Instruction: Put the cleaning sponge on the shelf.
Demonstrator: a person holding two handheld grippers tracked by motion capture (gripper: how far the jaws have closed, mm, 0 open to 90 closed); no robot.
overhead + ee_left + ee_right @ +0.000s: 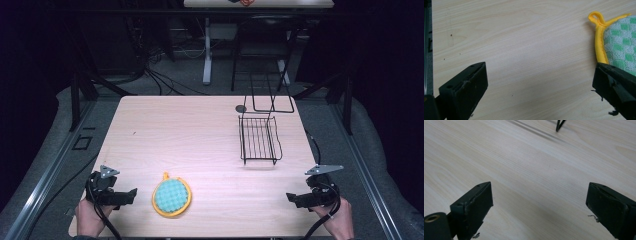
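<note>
High view shows left gripper (131, 194) beside the pot holder (171, 196), right gripper (291, 198) on bare tabletop (190, 135); both fingers released, grasping nothing

You see a pot holder (171, 196) of woven checked cloth with smooth yellow trim, lower centre; the table (190, 135) is pale matt wood; the rack (259, 140), right of centre, is thin black wire
</note>
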